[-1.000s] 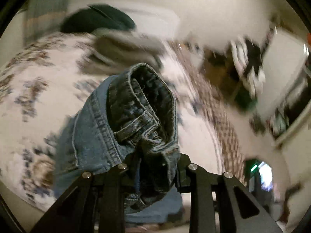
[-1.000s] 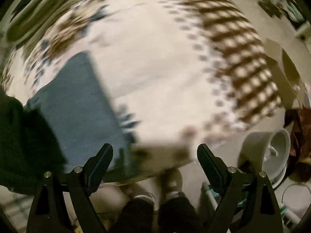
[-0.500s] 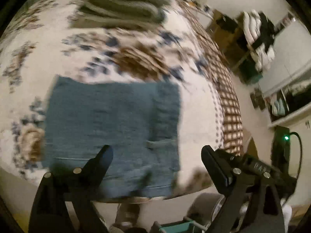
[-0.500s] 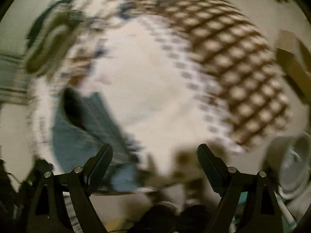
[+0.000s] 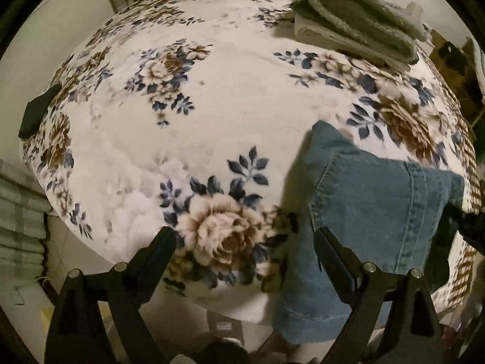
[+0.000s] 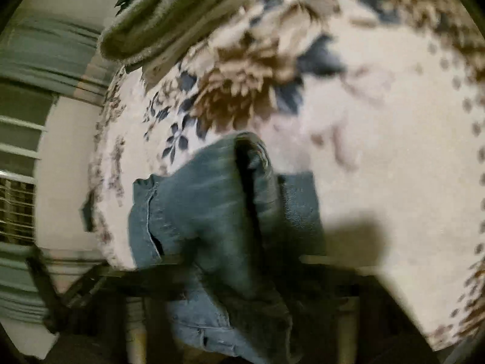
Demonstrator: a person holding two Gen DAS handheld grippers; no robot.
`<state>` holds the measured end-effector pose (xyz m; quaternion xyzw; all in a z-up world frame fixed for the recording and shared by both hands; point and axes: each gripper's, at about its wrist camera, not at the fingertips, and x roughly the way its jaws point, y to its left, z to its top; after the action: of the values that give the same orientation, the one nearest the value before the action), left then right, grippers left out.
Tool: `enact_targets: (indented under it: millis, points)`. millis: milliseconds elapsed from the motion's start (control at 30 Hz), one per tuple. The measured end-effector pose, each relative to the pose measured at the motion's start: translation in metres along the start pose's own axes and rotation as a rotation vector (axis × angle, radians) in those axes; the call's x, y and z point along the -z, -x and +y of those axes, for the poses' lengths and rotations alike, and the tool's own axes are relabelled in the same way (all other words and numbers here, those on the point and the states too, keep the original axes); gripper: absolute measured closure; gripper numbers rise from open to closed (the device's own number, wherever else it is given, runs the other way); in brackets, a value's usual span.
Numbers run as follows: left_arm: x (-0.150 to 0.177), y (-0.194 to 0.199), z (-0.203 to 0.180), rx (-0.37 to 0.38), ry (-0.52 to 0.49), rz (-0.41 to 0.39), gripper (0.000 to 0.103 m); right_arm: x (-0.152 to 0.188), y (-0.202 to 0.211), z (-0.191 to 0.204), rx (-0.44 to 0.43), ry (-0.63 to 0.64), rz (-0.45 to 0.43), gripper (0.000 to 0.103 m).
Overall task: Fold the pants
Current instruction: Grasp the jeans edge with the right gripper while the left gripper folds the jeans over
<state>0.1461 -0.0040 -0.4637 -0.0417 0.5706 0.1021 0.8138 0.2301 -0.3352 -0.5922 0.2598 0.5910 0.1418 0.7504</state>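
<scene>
The folded blue denim pants (image 5: 376, 206) lie at the right of the floral blanket (image 5: 212, 97), one edge hanging over the near side. My left gripper (image 5: 244, 250) is open and empty, left of the pants, above the blanket's near edge. In the blurred right wrist view the pants (image 6: 218, 212) fill the lower middle and bunch up right at the camera. My right gripper's fingers are hidden behind the denim and blur, so I cannot tell how its jaws stand.
A stack of folded grey-green towels (image 5: 357, 21) sits at the far right of the blanket; it also shows in the right wrist view (image 6: 163, 15). A dark object (image 5: 36, 112) lies at the blanket's left edge. Floor and shoes show below the near edge.
My left gripper let go of the pants a second ago and has since swung left over the blanket. My right gripper moved from open over the blanket to right against the pants.
</scene>
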Motion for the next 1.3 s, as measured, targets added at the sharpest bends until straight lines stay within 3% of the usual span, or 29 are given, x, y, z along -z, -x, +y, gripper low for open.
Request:
enact_targets:
  millis: [100, 233, 400, 533, 567, 600, 700, 767, 800, 867, 1000, 1133, 1300]
  points:
    - [-0.008, -0.003, -0.008, 0.024, 0.008, -0.002, 0.010, 0.012, 0.013, 0.012, 0.008, -0.034, -0.037, 0.091]
    - [-0.022, -0.005, -0.029, 0.078, 0.003, -0.006, 0.010, 0.022, 0.052, 0.006, 0.035, -0.140, -0.093, 0.092]
    - [-0.040, -0.026, -0.066, 0.189, 0.012, 0.026, 0.010, 0.038, 0.099, -0.049, 0.112, -0.273, -0.133, 0.092]
    - [-0.048, -0.067, -0.100, 0.194, -0.041, 0.081, 0.009, 0.043, 0.089, -0.088, 0.128, -0.343, -0.123, 0.092]
    - [-0.048, -0.078, -0.105, 0.181, -0.056, 0.092, 0.001, 0.041, 0.082, -0.095, 0.136, -0.350, -0.118, 0.092]
    - [-0.049, -0.085, -0.107, 0.178, -0.062, 0.094, 0.000, 0.038, 0.077, -0.100, 0.152, -0.341, -0.113, 0.092]
    - [-0.050, -0.102, -0.102, 0.256, -0.039, 0.123, 0.000, 0.032, 0.054, -0.121, 0.166, -0.375, -0.073, 0.091]
    - [-0.051, -0.101, -0.096, 0.283, -0.018, 0.144, 0.000, 0.026, 0.034, -0.132, 0.195, -0.365, -0.012, 0.080]
    - [-0.051, -0.096, -0.094, 0.282, -0.015, 0.142, 0.000, 0.024, 0.031, -0.134, 0.197, -0.374, 0.010, 0.068]
    - [-0.048, -0.080, -0.089, 0.269, -0.028, 0.122, 0.000, 0.025, 0.036, -0.137, 0.157, -0.405, 0.032, 0.060]
    - [-0.028, -0.048, -0.078, 0.271, -0.042, 0.101, 0.000, 0.045, 0.073, -0.124, 0.089, -0.409, -0.021, 0.032]
    - [0.008, -0.036, -0.087, 0.196, -0.144, 0.094, 0.000, 0.079, 0.091, -0.110, 0.093, -0.422, -0.028, 0.032]
    - [0.046, -0.064, -0.092, 0.144, -0.185, 0.186, 0.000, 0.092, 0.070, -0.109, 0.126, -0.421, -0.006, 0.030]
